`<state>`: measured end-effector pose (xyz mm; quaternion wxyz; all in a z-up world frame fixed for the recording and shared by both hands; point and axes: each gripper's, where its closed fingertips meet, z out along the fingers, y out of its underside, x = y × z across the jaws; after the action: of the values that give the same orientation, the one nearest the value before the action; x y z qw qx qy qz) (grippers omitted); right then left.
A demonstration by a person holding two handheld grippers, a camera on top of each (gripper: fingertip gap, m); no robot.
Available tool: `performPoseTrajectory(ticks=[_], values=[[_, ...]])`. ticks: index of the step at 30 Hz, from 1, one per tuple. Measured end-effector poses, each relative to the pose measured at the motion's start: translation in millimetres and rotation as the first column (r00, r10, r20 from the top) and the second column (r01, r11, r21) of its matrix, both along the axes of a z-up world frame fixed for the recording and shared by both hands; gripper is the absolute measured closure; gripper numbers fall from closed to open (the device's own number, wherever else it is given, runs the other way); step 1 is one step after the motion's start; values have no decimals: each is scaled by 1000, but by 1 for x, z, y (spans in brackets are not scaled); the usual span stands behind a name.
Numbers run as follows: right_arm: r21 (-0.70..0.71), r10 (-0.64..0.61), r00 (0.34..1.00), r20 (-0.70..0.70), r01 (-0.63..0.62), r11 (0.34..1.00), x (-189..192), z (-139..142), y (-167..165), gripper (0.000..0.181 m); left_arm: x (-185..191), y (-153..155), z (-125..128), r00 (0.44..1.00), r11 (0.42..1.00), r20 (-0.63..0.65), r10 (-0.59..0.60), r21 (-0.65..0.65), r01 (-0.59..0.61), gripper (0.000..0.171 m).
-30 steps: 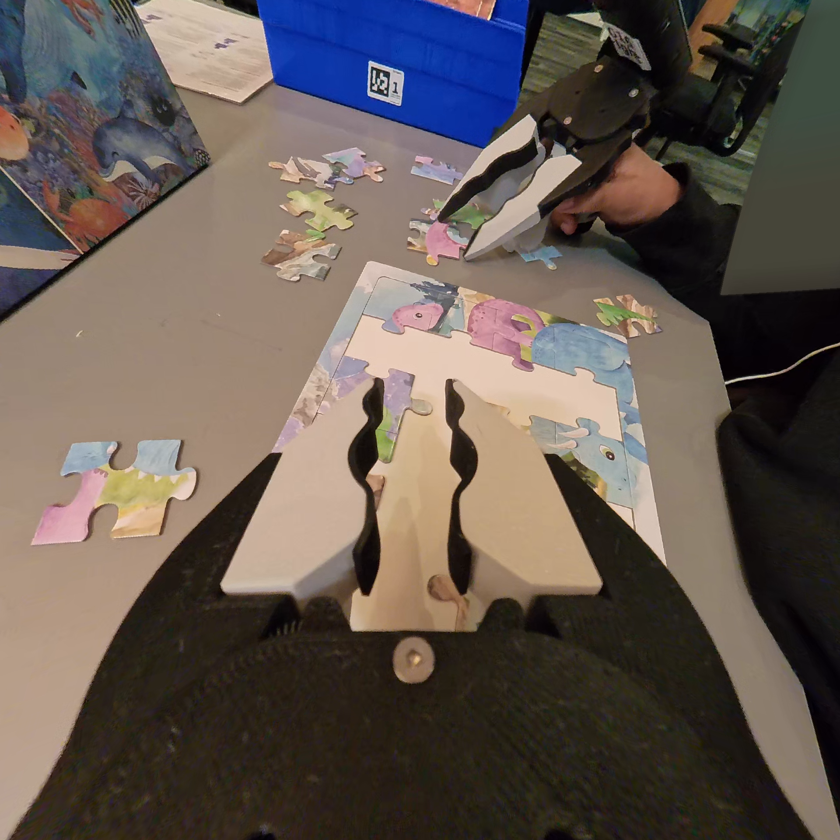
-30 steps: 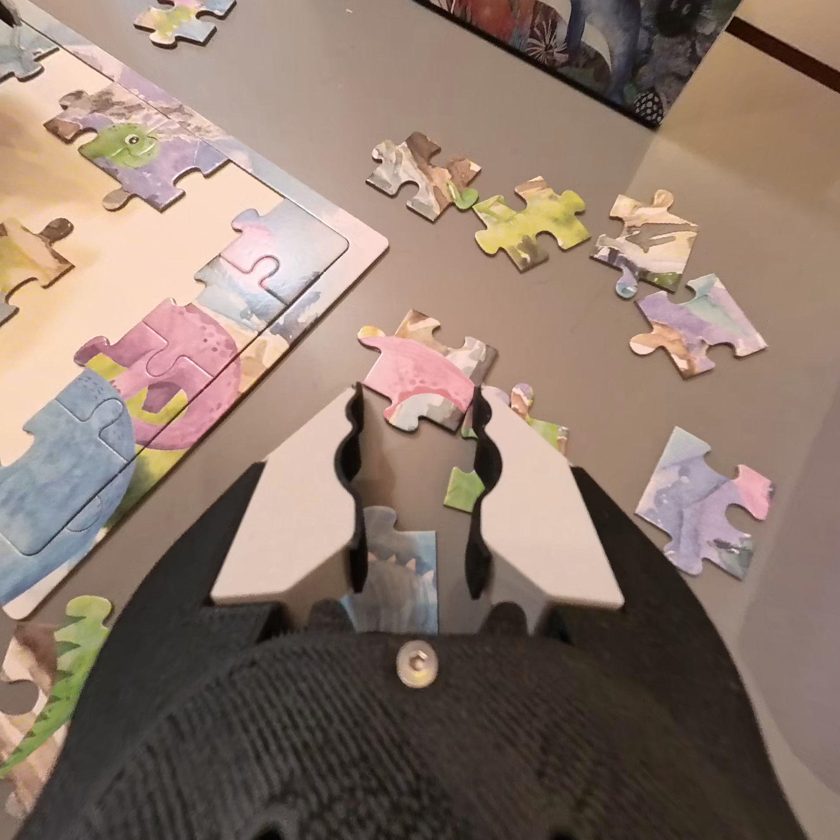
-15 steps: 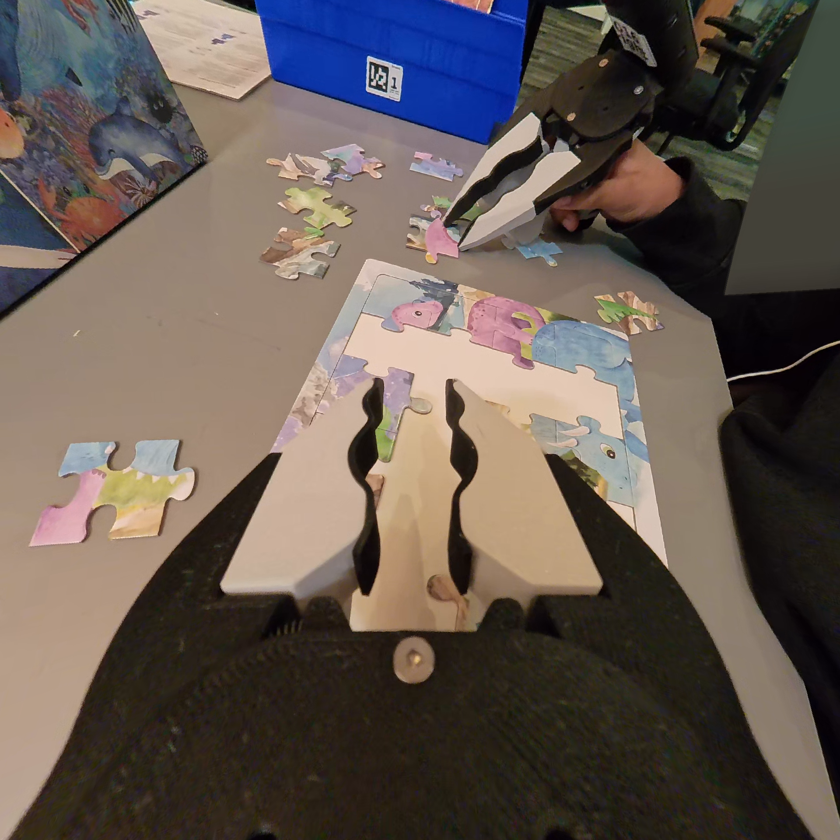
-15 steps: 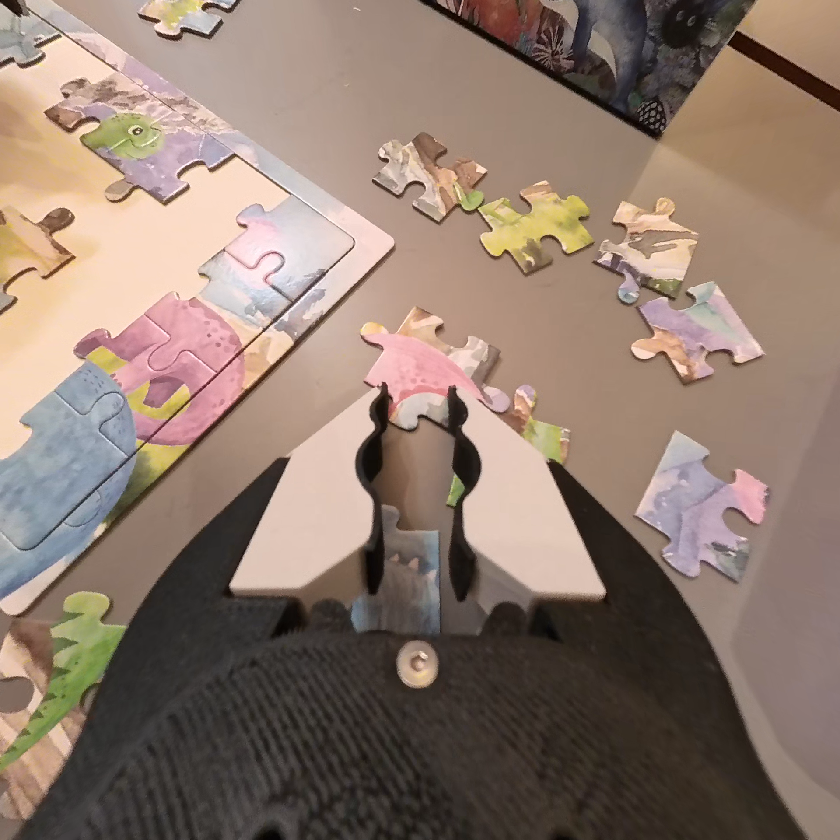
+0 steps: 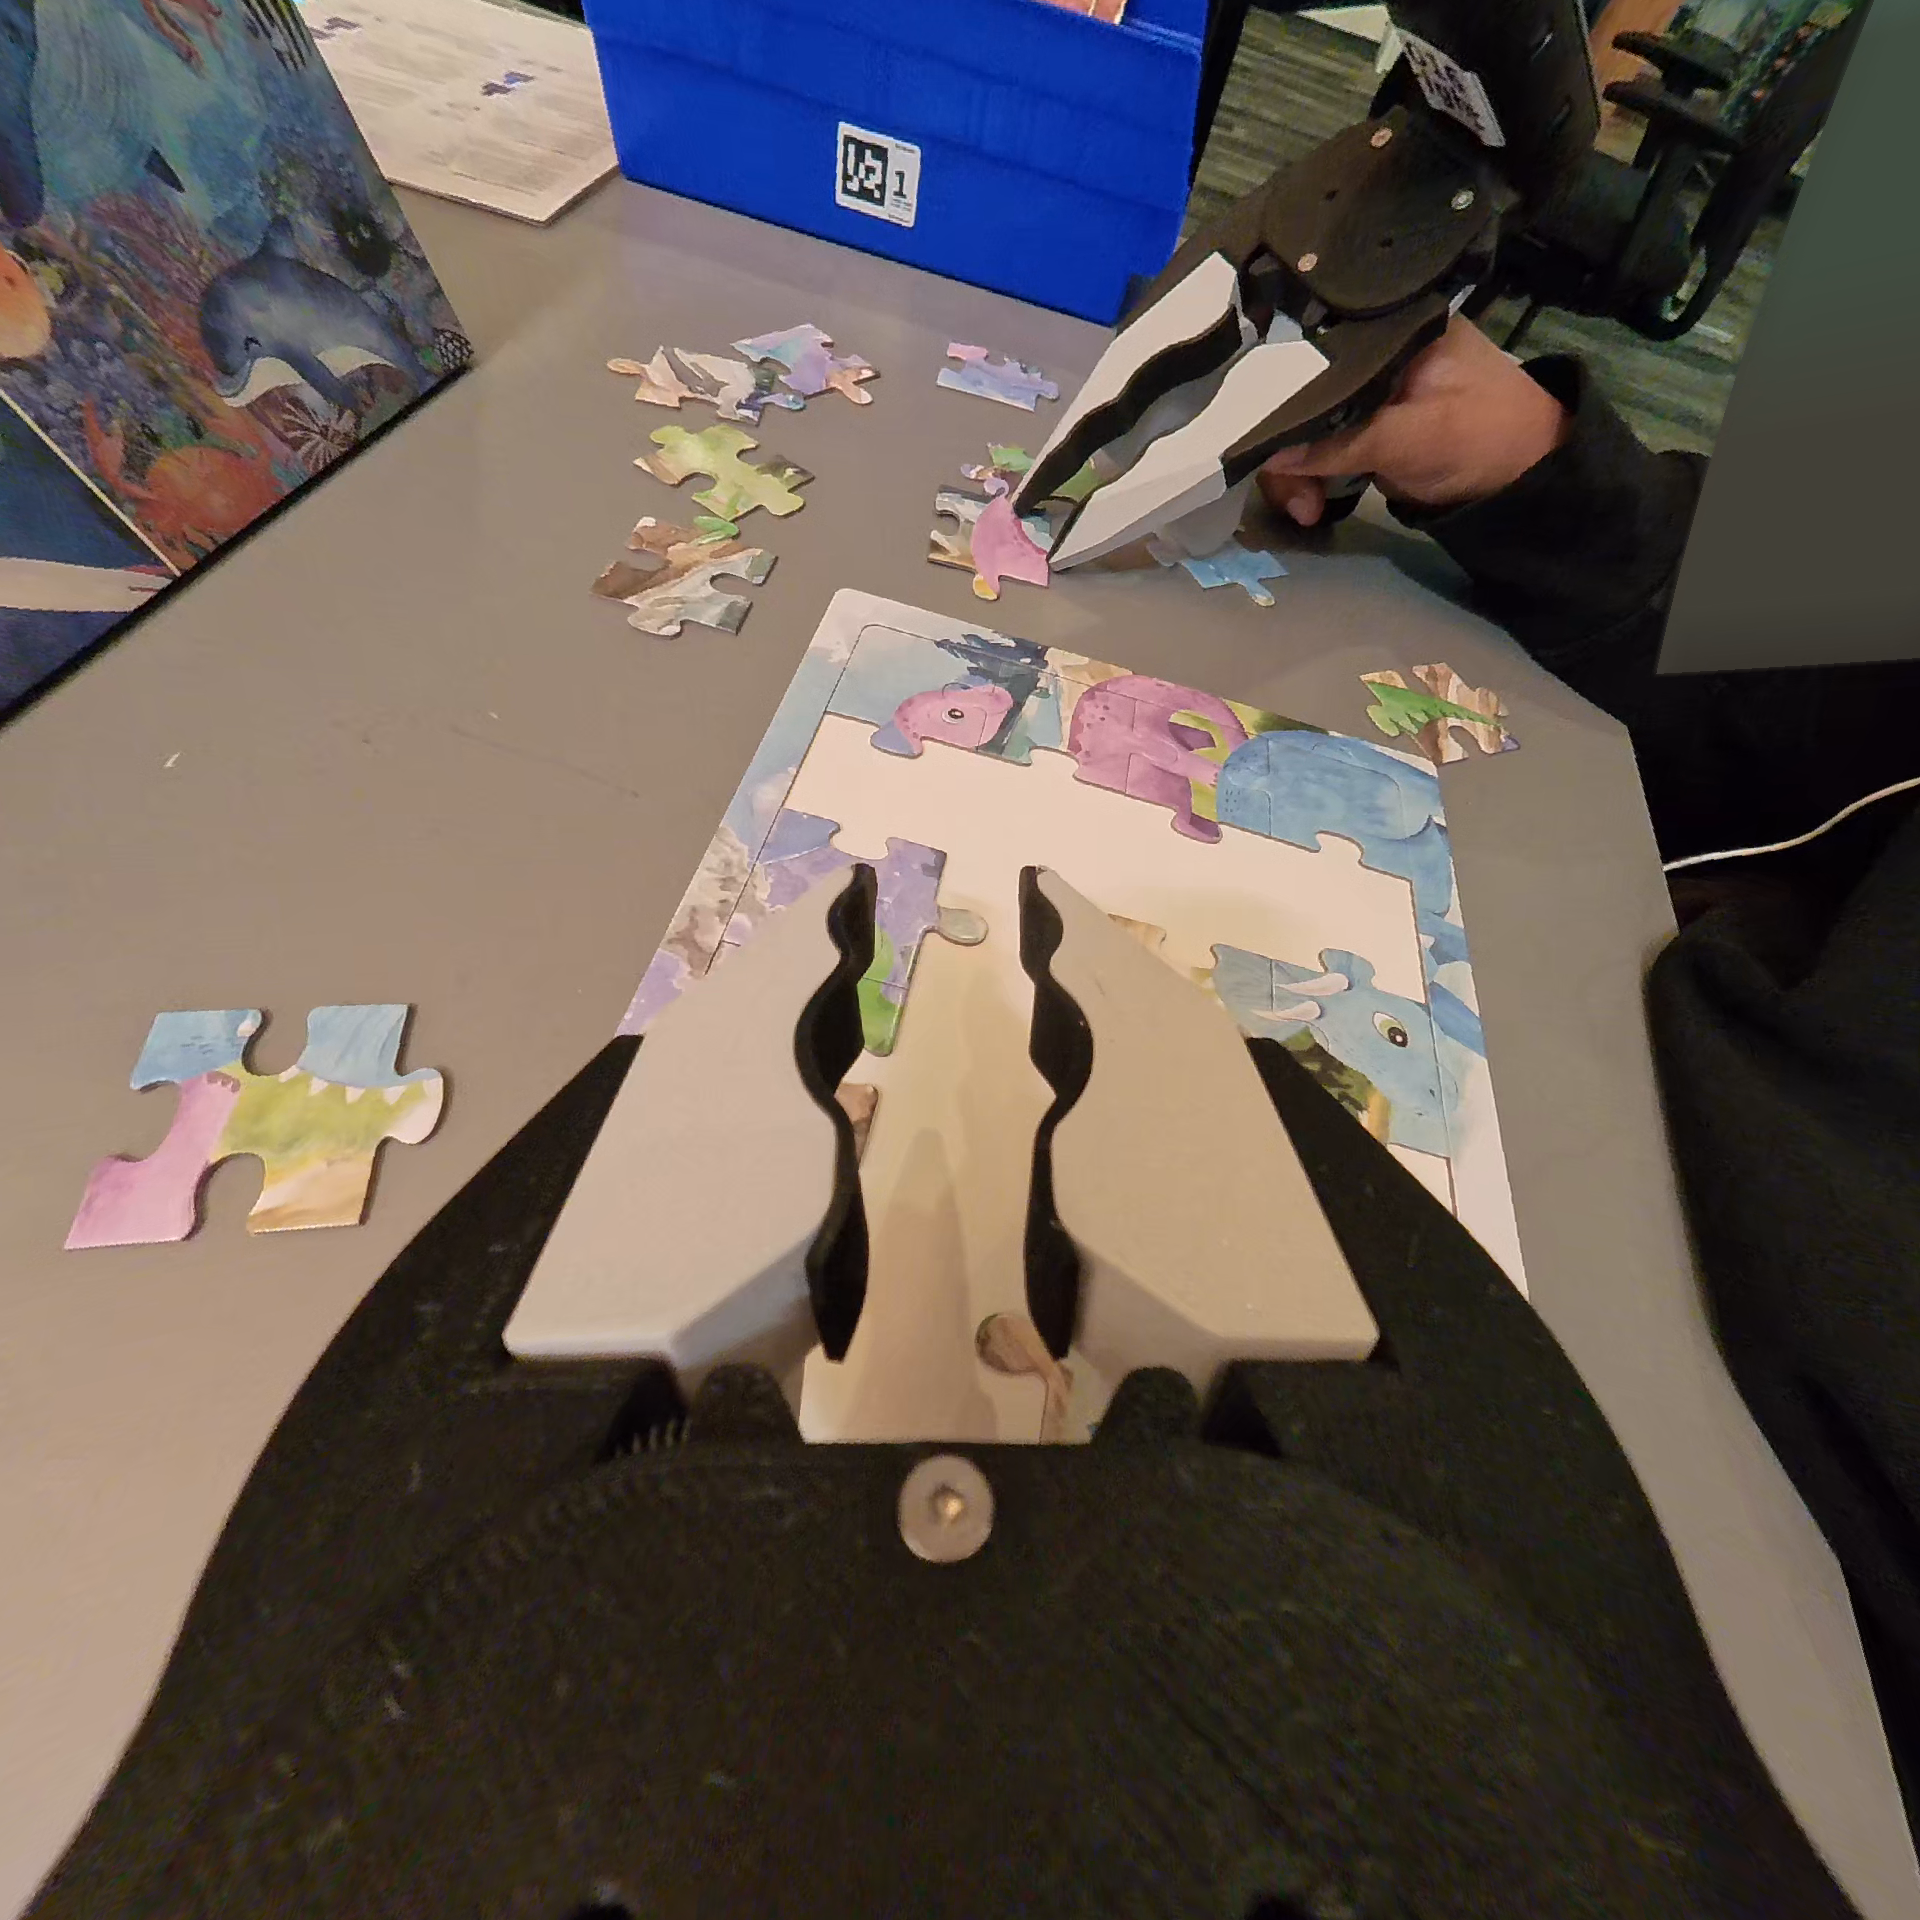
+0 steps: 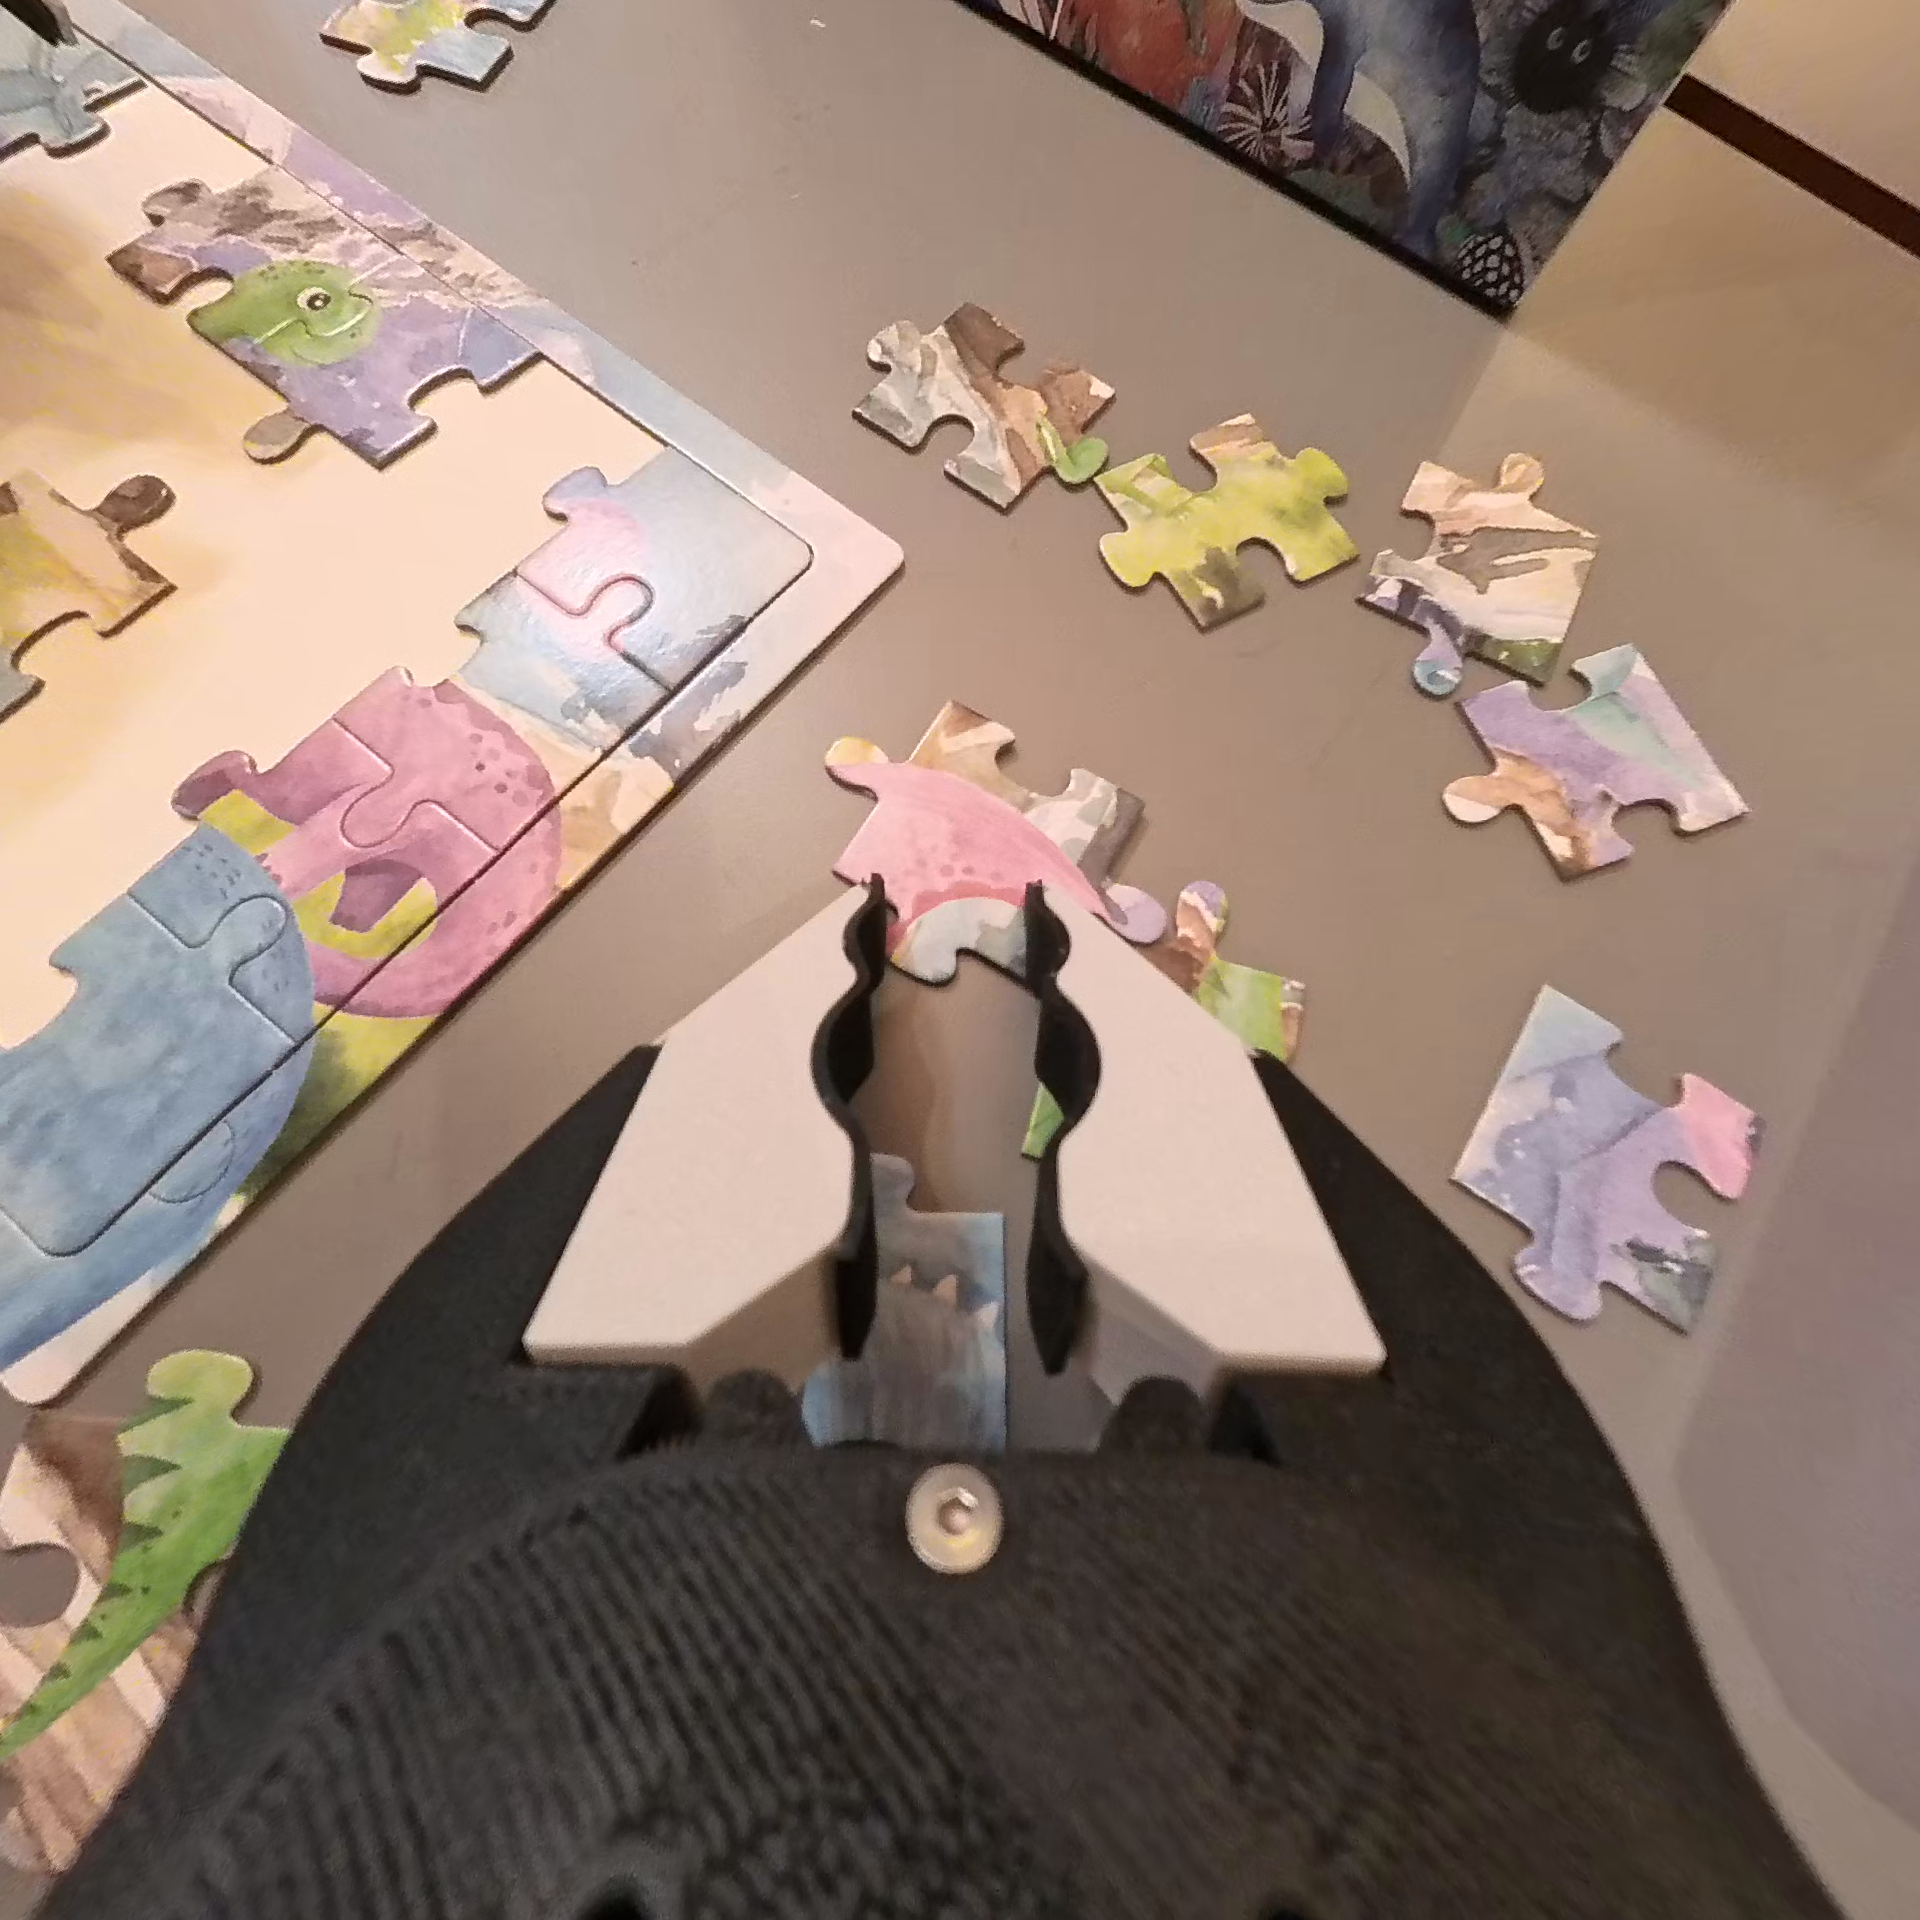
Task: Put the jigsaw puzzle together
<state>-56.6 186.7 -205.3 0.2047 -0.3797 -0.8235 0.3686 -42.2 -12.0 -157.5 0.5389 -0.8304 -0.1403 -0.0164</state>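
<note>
1. Grey matte table [image 5: 416, 727] carries a white puzzle tray [image 5: 1091, 821], partly filled along its edges, with flat cardboard pieces scattered around it; a blue bin [image 5: 935, 125] stands at the far edge.
2. Left gripper [image 5: 940, 883] hovers over the tray's bare middle, jaws parted by a moderate gap, holding nothing. A purple-and-green seated piece [image 5: 914, 914] lies just under the left fingertip.
3. Right gripper [image 6: 951, 894] points down at the table beyond the tray corner. Jaws are narrowly apart, tips at the near edge of a pink dinosaur piece [image 6: 956, 831]; whether they grip it I cannot tell.
4. Beyond the right jaws, four loose pieces lie well apart on open table; a green-and-grey piece [image 6: 1236, 977] lies partly under the pink one.
5. A pink-green-blue piece [image 5: 260, 1122] lies alone left of the left jaws.
</note>
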Motion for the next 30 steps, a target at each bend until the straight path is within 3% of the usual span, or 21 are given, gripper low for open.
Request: performPoseTrajectory(ticks=[4,9,14,30], values=[[-49,-47,995,-83,43,998,-6,17,7,155,0,0,0,1000,1000,-2,0,-2,0,146],[-250,-211,949,-235,150,956,-14,64,35,155,1,0,-1,1000,1000,-4,-2,-5,2,146],[-408,-284,908,-308,143,902,-10,94,51,153,1,1,-1,1000,1000,-5,-2,-7,2,146],[-437,-345,810,-475,124,891,1,128,62,155,1,1,-1,1000,1000,-7,-2,-10,2,145]])
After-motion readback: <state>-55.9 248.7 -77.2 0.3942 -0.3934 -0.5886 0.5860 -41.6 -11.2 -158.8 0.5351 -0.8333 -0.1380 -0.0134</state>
